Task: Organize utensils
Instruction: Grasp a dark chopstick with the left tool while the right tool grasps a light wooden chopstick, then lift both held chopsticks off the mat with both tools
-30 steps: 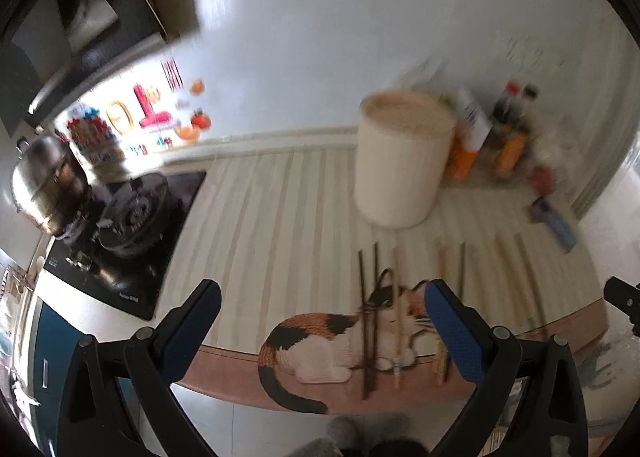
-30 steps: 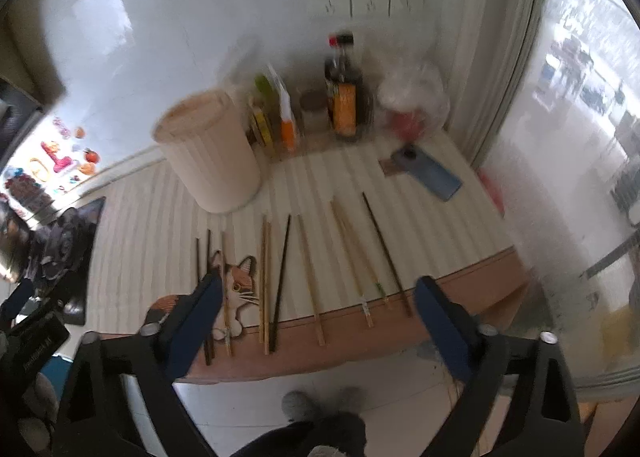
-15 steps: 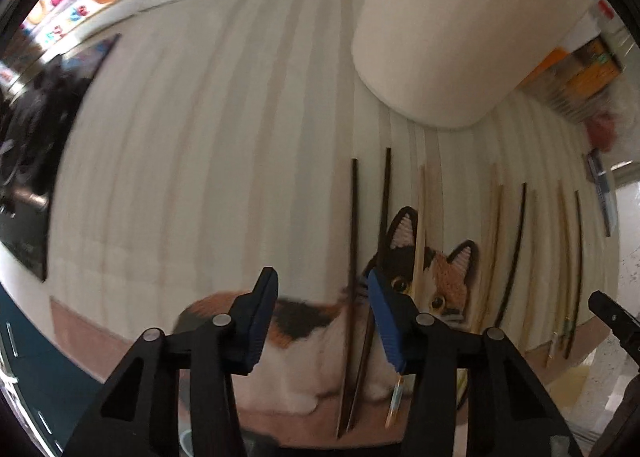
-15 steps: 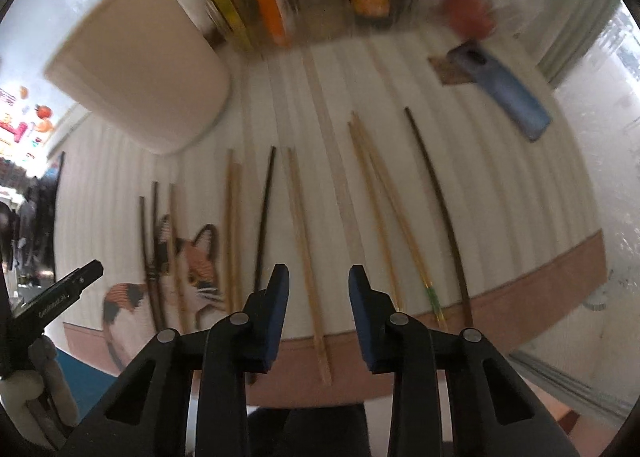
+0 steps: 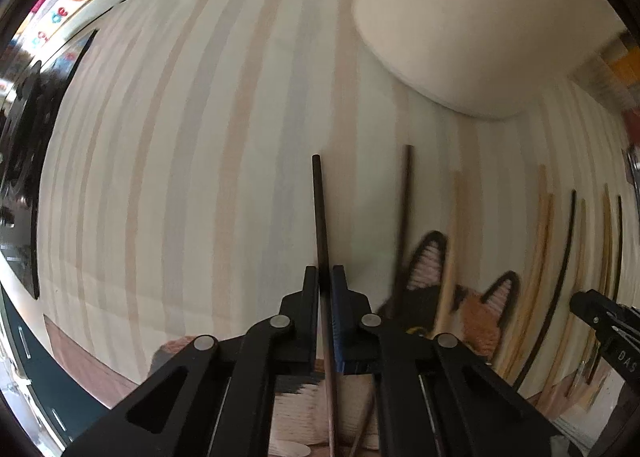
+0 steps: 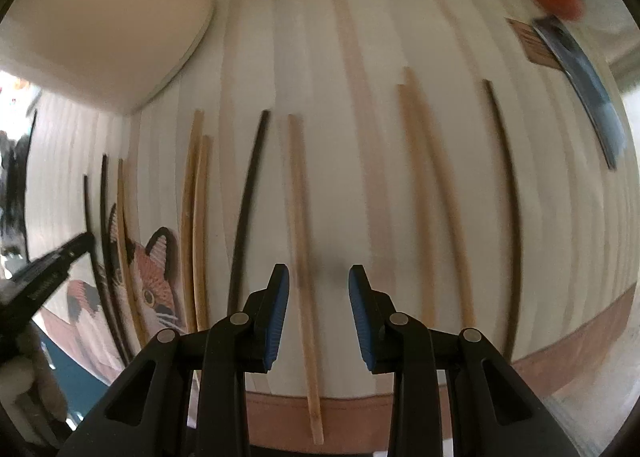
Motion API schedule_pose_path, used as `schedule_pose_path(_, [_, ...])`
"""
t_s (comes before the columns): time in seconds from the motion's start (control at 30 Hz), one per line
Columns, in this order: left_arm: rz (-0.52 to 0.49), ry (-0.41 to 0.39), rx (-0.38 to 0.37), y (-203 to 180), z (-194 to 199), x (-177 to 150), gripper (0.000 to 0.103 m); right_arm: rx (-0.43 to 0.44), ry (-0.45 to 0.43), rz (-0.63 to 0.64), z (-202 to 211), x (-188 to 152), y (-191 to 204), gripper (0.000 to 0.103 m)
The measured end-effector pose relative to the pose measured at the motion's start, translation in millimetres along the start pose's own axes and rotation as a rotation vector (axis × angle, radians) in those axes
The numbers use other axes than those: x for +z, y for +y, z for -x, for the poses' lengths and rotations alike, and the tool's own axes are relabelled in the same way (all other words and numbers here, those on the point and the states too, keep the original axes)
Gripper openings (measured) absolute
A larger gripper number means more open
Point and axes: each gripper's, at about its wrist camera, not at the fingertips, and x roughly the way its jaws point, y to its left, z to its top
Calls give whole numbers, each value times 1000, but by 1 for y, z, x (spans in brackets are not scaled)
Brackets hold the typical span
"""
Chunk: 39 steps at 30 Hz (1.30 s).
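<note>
Left tool pinches a dark chopstick; right tool stands parted over a pale one.

The dark chopstick [image 5: 320, 217] lies on the striped counter [image 5: 180, 177] at the left end of the row, clamped between the closed fingers of the left tool [image 5: 326, 277]. The pale wooden chopstick [image 6: 300, 217] runs between the right tool's [image 6: 318, 281] narrowly spread fingers, nearer the left finger and untouched. More chopsticks lie beside it, some across a cat-print mat [image 6: 152, 277]. A cream cylindrical holder [image 5: 460, 17] stands behind.

Home kitchen — gas stove [image 5: 24, 161], striped counter [image 5: 192, 161], chopsticks [image 6: 420, 193].
</note>
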Motion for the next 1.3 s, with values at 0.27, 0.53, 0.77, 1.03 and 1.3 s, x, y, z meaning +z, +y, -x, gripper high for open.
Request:
schedule_pose_path(0.27, [0,44,-53,41,3,-2,4,-134,-9,70,-3,3,22,8])
schedule_pose_path(0.53, [-54,146,-130,51,2,-21,31,-146,95,45,-10,28,14,8])
schedule_pose_path(0.77, [-110,98,-33,32,7,-44,17,-187,120,65,-17,52,19,9])
schedule_pose_path(1.03, [-107,70,-27,20,10,-34,3,-204,119,95,-15,37,41,10])
schedule_pose_path(1.3, [-91,43,-7,17,12,-27,3,-243,59,94,-12,22,56,8])
